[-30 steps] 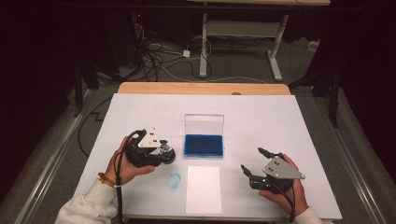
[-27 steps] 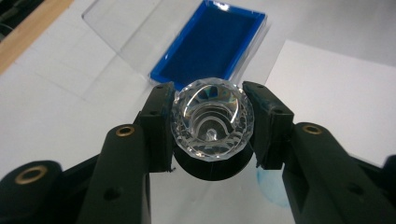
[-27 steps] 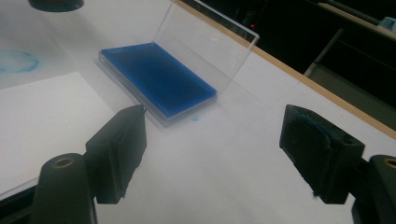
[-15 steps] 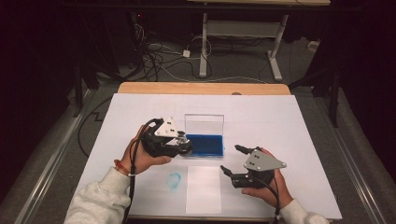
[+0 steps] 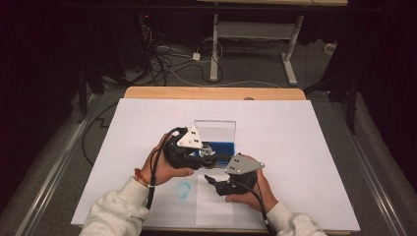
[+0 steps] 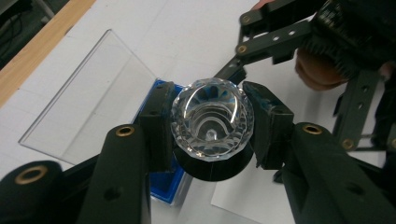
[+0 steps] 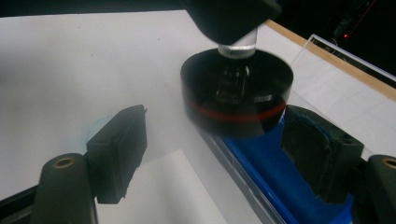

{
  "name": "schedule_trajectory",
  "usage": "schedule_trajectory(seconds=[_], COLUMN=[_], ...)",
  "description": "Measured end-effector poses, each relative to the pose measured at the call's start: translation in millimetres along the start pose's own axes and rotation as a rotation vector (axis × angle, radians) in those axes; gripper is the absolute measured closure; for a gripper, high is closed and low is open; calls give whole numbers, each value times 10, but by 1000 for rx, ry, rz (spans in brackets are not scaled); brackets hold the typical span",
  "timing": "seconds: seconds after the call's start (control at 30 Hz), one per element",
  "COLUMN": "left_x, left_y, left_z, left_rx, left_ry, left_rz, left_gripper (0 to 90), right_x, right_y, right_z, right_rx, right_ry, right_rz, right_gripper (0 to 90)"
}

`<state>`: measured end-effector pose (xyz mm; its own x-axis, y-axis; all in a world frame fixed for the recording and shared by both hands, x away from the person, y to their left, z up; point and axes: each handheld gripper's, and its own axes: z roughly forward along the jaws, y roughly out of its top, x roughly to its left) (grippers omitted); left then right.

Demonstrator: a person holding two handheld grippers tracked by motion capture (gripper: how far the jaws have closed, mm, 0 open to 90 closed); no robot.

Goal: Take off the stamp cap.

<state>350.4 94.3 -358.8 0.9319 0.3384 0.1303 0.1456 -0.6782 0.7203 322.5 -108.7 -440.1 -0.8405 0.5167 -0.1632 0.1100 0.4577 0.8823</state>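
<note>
The left gripper point(image 6: 212, 126) clasps a crystal-topped stamp point(image 6: 212, 122) above the blue ink pad point(image 5: 223, 147). Near it, the right gripper point(image 7: 224, 154), jaws apart and just narrowing, grasps nothing.

Your desk point(image 5: 305, 142) carries a box point(image 5: 227, 147) near its middle, its open lid point(image 5: 215, 129) standing up behind it; in front of the box lies a sheet of paper point(image 5: 212, 209), and left of that sheet a smudge point(image 5: 183, 189) marks the desk; your left hand-held gripper point(image 5: 205, 156) sits over the box's left part, clamping a stamp point(image 6: 212, 122) between its pads, its knob above its round base; your right hand-held gripper point(image 5: 210, 181) is just in front of and right of the left one, over the sheet's far end, its jaws either side of the stamp's base point(image 7: 236, 95) without touching it.
</note>
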Motion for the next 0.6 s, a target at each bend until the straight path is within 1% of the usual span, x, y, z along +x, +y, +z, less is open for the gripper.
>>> schedule_trajectory(seconds=[0.03, 0.07, 0.13, 0.2, 0.27, 0.3, 0.37, 0.43, 0.6], left_x=[-14, -23, -36, -37, -40, -40, -37, -39, -57], left_y=[-5, -10, -19, -31, -40, -46, -56, -64, -66], left_z=[1, -3, -9, -15, -19, -21, -29, -34, -22], left_rx=[-9, -10, -21, -32, -35, -41, -46, -59, -54], left_ry=[-4, -10, -10, -19, -16, -19, -20, -23, -20], left_rz=[-4, 1, -2, -7, -8, -14, -15, -23, -21], left_gripper=[549, 549, 549, 549, 549, 549, 549, 549, 549], right_x=[6, 10, 3, -10, -10, -10, -2, 8, 19], right_y=[4, 6, 5, -1, -4, -4, -6, -11, -37], right_z=[26, 49, 90, 136, 174, 174, 182, 175, 179], right_rx=[2, 3, 0, 1, 1, 1, -9, -20, -35], right_ry=[-2, -6, -16, -17, -26, -26, -24, -27, -25], right_rz=[-4, 1, 11, 23, 7, 7, -5, -20, 0], right_gripper=[249, 252, 266, 272, 306, 306, 366, 376, 377])
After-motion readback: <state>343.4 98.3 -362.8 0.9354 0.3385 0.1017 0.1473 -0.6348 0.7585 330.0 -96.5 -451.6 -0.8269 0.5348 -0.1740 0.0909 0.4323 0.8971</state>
